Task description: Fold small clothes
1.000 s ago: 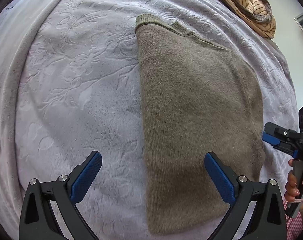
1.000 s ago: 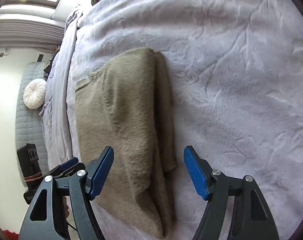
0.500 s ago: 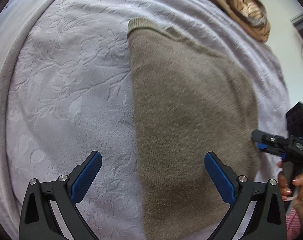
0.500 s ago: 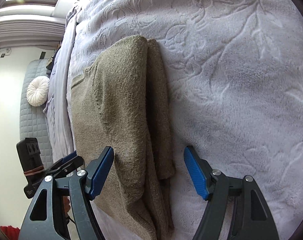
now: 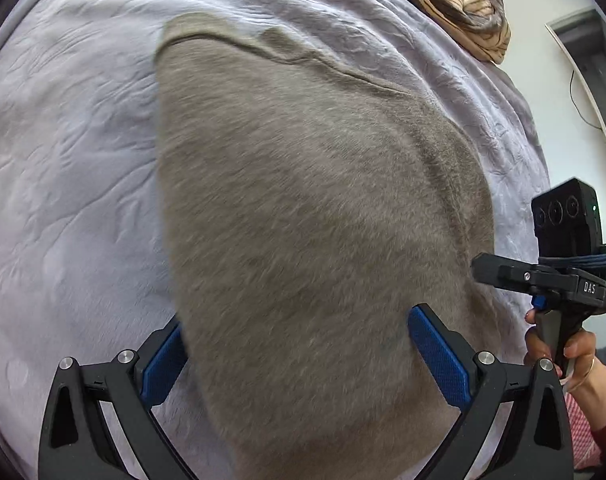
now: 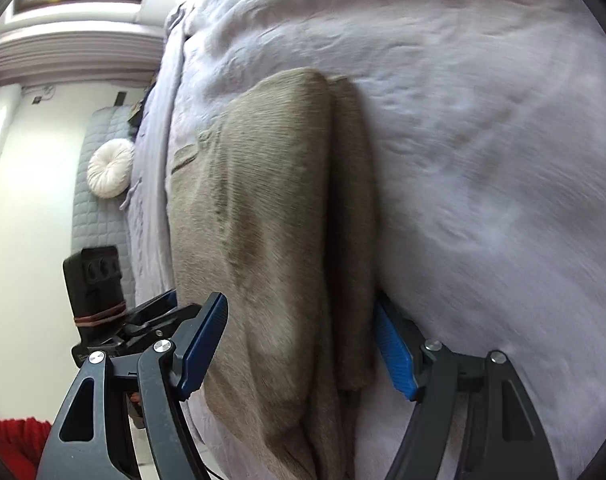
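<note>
"DAS" on right tool point(image 5: 503, 276) body

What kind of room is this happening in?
Most likely a bedroom: the brown sweater lies on a wide bed covered by a pale embossed blanket, with a round white cushion against a quilted surface beyond.

Both wrist views look steeply down, close over one sweater point(image 5: 303, 220).

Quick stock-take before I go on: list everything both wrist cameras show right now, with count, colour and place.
sweater: one, olive-brown, partly folded, lying on the blanket
blanket: one, pale lilac, embossed, under the sweater
striped cloth: one, tan, bunched at the blanket's far edge
round cushion: one, white, beside the bed
left gripper: black with blue pads, open, over the sweater
right gripper: same colours, open, astride the folded edge
hand: one, on the right gripper's handle
</note>
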Demonstrator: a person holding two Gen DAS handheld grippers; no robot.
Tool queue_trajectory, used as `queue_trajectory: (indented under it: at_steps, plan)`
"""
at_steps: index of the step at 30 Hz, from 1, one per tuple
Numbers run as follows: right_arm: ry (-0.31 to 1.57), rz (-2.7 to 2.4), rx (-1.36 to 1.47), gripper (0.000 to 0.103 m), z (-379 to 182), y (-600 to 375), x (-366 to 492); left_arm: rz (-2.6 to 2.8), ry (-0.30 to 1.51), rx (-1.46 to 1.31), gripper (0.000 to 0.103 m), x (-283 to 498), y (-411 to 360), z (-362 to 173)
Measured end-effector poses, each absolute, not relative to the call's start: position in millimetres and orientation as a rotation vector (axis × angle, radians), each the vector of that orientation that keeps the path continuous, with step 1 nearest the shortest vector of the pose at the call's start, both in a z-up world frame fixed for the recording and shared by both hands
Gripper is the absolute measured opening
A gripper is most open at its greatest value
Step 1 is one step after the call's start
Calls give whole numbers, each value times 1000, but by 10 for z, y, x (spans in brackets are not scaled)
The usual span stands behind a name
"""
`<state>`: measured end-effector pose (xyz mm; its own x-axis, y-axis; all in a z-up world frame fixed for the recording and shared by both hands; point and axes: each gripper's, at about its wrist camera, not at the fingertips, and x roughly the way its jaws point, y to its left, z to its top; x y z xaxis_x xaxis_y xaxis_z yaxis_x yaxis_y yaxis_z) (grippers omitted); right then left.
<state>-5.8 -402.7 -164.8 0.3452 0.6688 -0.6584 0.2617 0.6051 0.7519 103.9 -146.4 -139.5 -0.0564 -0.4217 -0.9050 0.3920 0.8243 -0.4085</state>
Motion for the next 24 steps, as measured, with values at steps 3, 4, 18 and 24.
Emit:
queue_trajectory:
  at_steps: [3,4,18,24]
  plan:
    - [1232,351,937,76,-1733,-3942,91,-660,1497,-42,103,1083,-1466,-1482]
    - [1231,358,950,76,-1775,-3921,134,-653,1501,-47,103,1090,-1463,-1502]
    - [1207,347,1122,37,-1602,-3813,87,-647,1420,-72,47,947,-1368,-1063]
    - [1170,400,1161,37,-1236,-3619,-41,-680,1377,-66,47,728,-1111,-619]
